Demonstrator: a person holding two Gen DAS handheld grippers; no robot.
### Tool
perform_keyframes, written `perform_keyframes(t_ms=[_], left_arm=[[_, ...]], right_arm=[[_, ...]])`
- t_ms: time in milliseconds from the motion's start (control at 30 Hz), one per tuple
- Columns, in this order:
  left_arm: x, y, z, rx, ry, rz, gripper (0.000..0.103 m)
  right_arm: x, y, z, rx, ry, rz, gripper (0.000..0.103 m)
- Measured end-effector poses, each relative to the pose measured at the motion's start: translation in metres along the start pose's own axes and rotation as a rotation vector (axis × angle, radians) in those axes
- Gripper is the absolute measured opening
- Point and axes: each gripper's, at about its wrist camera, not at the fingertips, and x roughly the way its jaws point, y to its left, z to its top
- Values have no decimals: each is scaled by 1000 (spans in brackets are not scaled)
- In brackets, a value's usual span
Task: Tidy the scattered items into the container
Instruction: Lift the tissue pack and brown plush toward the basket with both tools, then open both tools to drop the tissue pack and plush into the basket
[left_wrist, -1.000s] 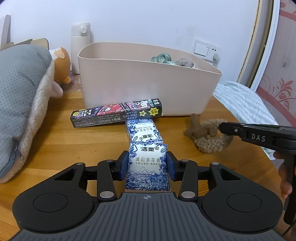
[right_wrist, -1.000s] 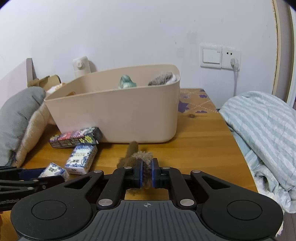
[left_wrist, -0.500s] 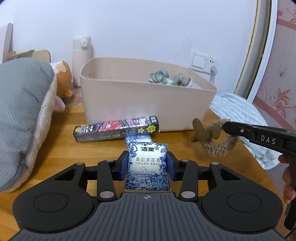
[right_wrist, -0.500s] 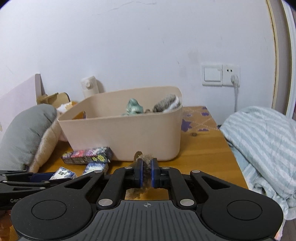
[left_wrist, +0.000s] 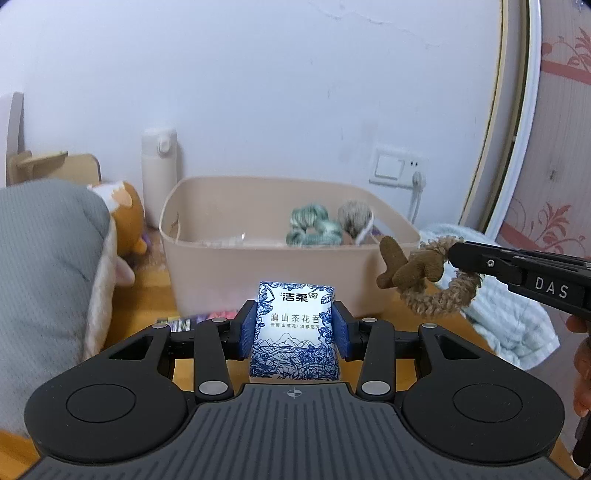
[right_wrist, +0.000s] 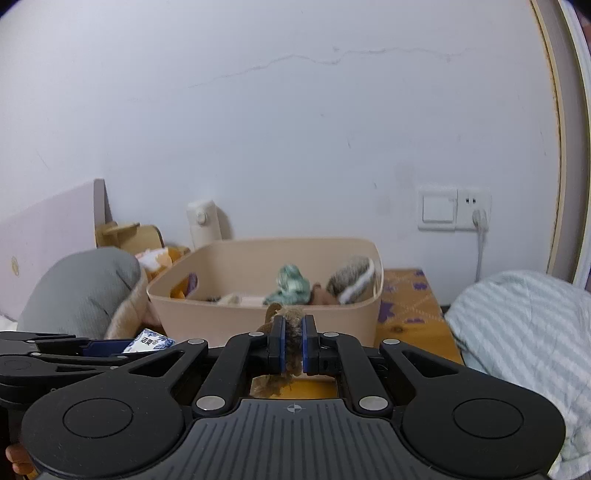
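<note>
My left gripper (left_wrist: 294, 330) is shut on a blue-and-white tissue pack (left_wrist: 294, 332), held in the air in front of the beige bin (left_wrist: 207, 273). My right gripper (right_wrist: 292, 341) is shut on a fuzzy brown hair tie (right_wrist: 290, 332), whose loop and bow (left_wrist: 424, 277) hang beside the bin's right corner in the left wrist view. The bin (right_wrist: 258, 321) holds a green scrunchie (right_wrist: 291, 284), a grey-and-white fuzzy item (right_wrist: 351, 282) and other small things. A dark printed box (left_wrist: 199, 319) lies on the wooden table (left_wrist: 155, 280) below the tissue pack, mostly hidden.
A grey cushion (left_wrist: 44, 266) and an orange plush toy (left_wrist: 125, 221) lie left of the bin. A cream flask (left_wrist: 159, 170) stands at the wall behind. A striped blue blanket (right_wrist: 524, 332) covers the right side. A wall socket with a plug (right_wrist: 476, 214) is above the table.
Both grippers have risen from the table with their items. The tissue pack and the hair tie are now level with the bin's rim, and the bin's inside has come into view.
</note>
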Motion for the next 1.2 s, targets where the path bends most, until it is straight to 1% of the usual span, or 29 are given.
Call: perform_keyframes(t_ms=[267, 433, 800, 900, 1033, 1133, 1200], left_arm=[[-5, 1, 30, 7, -69, 17, 43], [-4, 8, 47, -10, -93, 33, 43], [20, 21, 83, -24, -112, 70, 43], [29, 20, 91, -17, -122, 82, 43], [40, 19, 99, -12, -128, 77, 43], [55, 20, 102, -14, -111, 77, 43], [69, 24, 104, -43, -85, 79, 43]], right_arm=[[-5, 4, 31, -8, -71, 19, 7], [0, 6, 45, 0, -92, 28, 7], [24, -1, 71, 55, -118, 49, 7], [36, -5, 74, 74, -106, 57, 7], [53, -12, 76, 89, -89, 50, 7], [66, -15, 77, 82, -82, 39, 7], [76, -17, 79, 91, -77, 38, 7]])
